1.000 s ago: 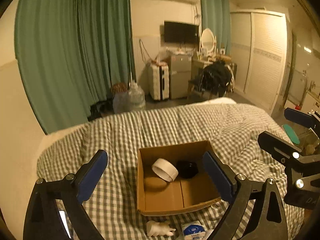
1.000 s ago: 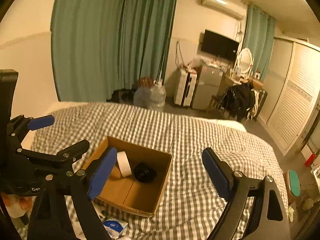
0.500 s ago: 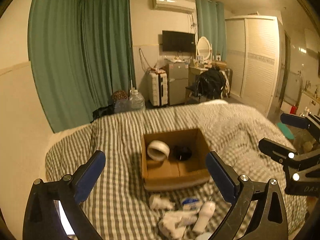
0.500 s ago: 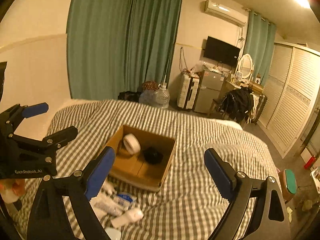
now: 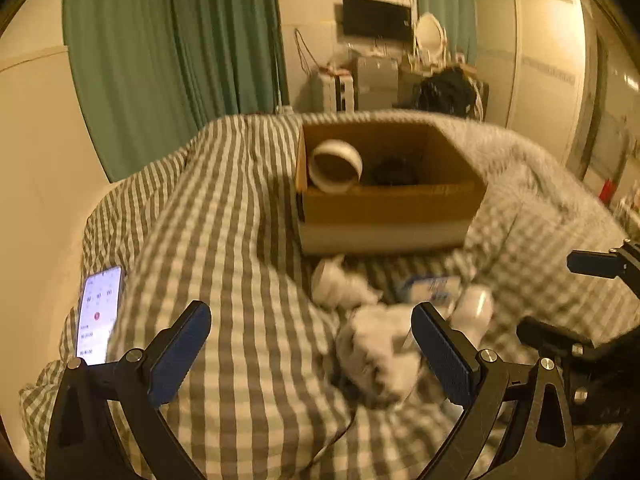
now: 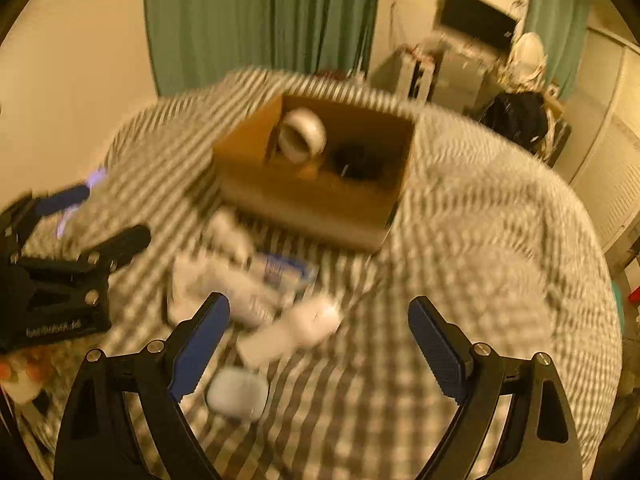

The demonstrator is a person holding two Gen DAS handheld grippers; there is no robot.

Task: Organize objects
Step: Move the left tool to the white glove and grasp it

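A cardboard box [image 5: 390, 204] [image 6: 316, 196] stands on the checked bed cover and holds a white tape roll [image 5: 335, 166] [image 6: 301, 135] and a black object [image 5: 394, 170] [image 6: 356, 162]. In front of it lie loose white items: a crumpled cloth [image 5: 380, 352] [image 6: 200, 280], a blue-printed packet [image 5: 430, 286] [image 6: 280, 270], a white bottle [image 5: 474, 308] [image 6: 296, 330] and a small white case [image 6: 238, 394]. My left gripper [image 5: 312, 344] is open and empty above the cloth. My right gripper [image 6: 320, 344] is open and empty above the bottle. Both views are motion-blurred.
A lit phone [image 5: 99, 314] lies on the bed at the left edge. Green curtains [image 5: 172, 52], a suitcase, a TV and a wardrobe stand beyond the bed. The bed cover [image 6: 480, 260] stretches out to the right of the box.
Both grippers have dropped lower and drawn back towards the near side of the bed. The pile of white items in front of the box has come into full view. Both stay open.
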